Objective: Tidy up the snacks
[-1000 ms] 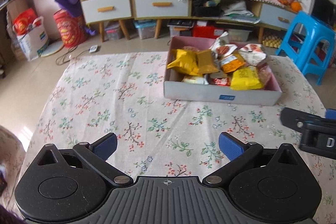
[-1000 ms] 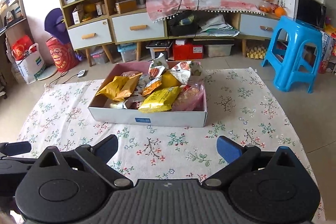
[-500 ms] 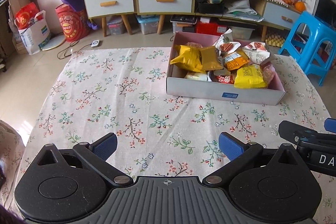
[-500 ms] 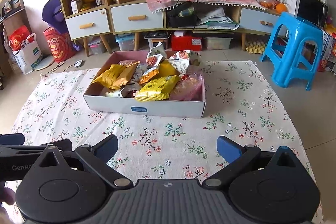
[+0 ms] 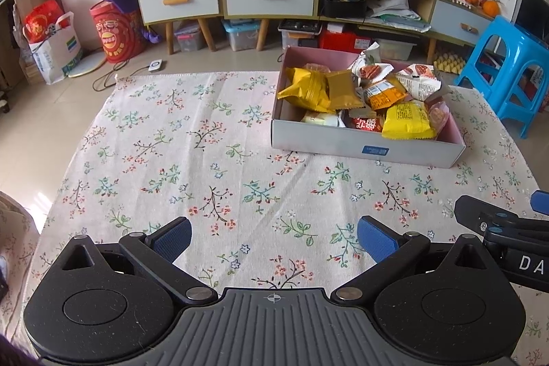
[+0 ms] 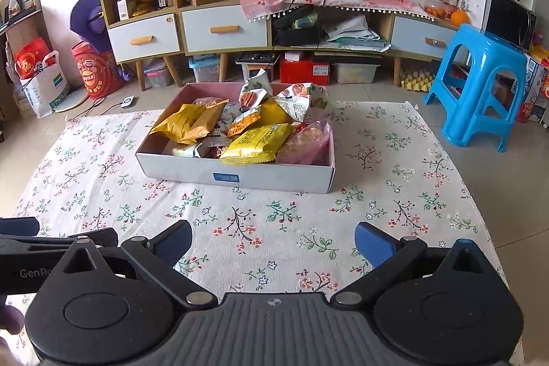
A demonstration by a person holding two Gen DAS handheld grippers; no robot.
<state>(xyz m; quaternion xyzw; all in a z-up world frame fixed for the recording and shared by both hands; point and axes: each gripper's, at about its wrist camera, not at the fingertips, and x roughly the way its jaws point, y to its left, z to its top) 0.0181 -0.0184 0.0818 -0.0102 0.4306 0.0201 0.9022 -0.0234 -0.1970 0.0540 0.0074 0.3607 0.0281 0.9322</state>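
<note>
Hovering apart, two tongs, left (image 5: 273, 237) and right (image 6: 273, 239), face one snack box (image 6: 236, 175).

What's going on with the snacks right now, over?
Left gripper open, empty. Right gripper open, empty. Snack packets heaped in the box on the floral cloth. Nothing blocking the way.

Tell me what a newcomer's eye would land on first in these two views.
First, the shallow snack box piled with bright yellow and orange packets, standing on the floral tablecloth, straight ahead of the right gripper and ahead to the right of the left gripper. Both grippers sit wide open and empty over the near cloth. Behind, a bright blue stool stands on the floor, right of the table.
</note>
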